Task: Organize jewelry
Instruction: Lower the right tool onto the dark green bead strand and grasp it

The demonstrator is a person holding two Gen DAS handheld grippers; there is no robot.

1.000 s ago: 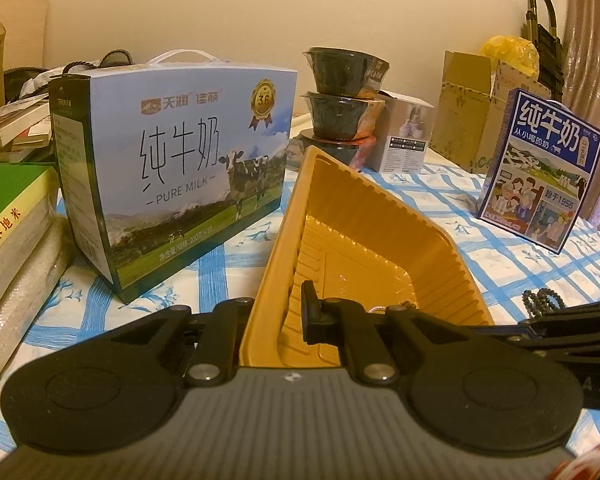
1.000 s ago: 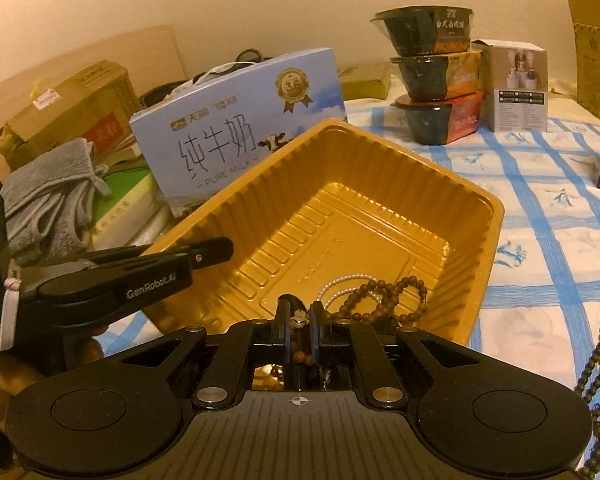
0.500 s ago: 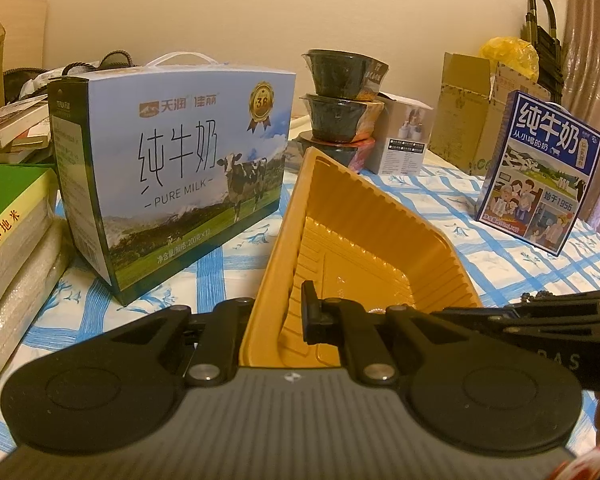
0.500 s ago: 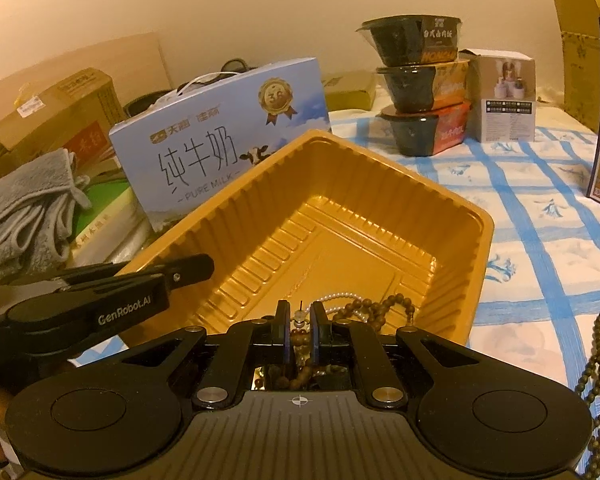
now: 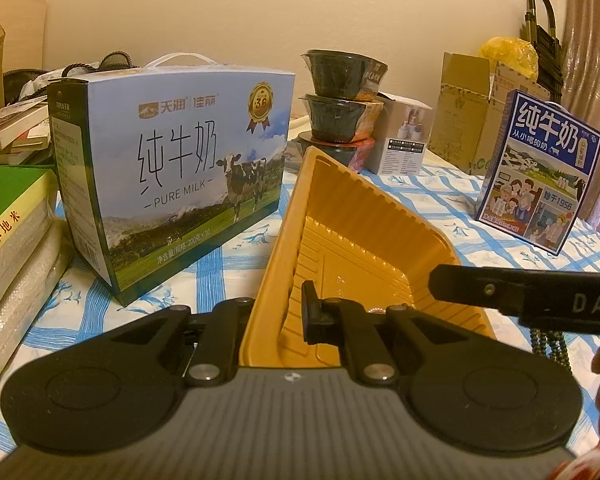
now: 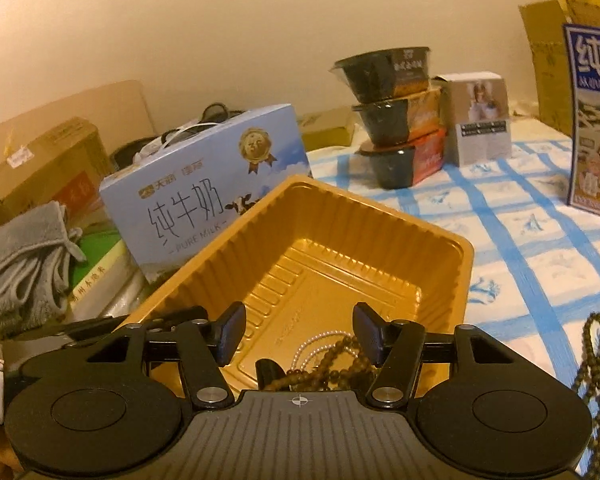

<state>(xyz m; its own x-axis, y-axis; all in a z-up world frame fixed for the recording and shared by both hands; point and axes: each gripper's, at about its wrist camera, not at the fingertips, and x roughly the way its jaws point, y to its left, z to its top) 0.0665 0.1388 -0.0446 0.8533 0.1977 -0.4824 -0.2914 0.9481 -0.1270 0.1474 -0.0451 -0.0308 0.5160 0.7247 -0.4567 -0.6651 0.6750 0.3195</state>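
Brown bead necklace (image 6: 332, 368) now dropped in gold tray (image 6: 466, 276), right gripper (image 6: 300, 338) fingers opening, left gripper (image 5: 276, 312) clenched on tray wall.

A plain cream wall (image 5: 260, 12) runs along the far side, lit warm and yellowish (lamp light by the look of it, though no lamp shows). The tabletop wears a white cloth with blue checks (image 5: 452, 204). On the left stands a pale wooden board (image 6: 72, 108) against the wall, with a cardboard box (image 6: 48, 160) in front of it and a stack of books (image 5: 8, 216) nearer. A blue milk carton box (image 5: 172, 184) stands beside the books. Far off, three dark bowls (image 5: 340, 108) are stacked by a small white box (image 5: 406, 140). On the right hangs a pinkish curtain (image 5: 592, 60), with open cartons (image 5: 468, 112) beside it.
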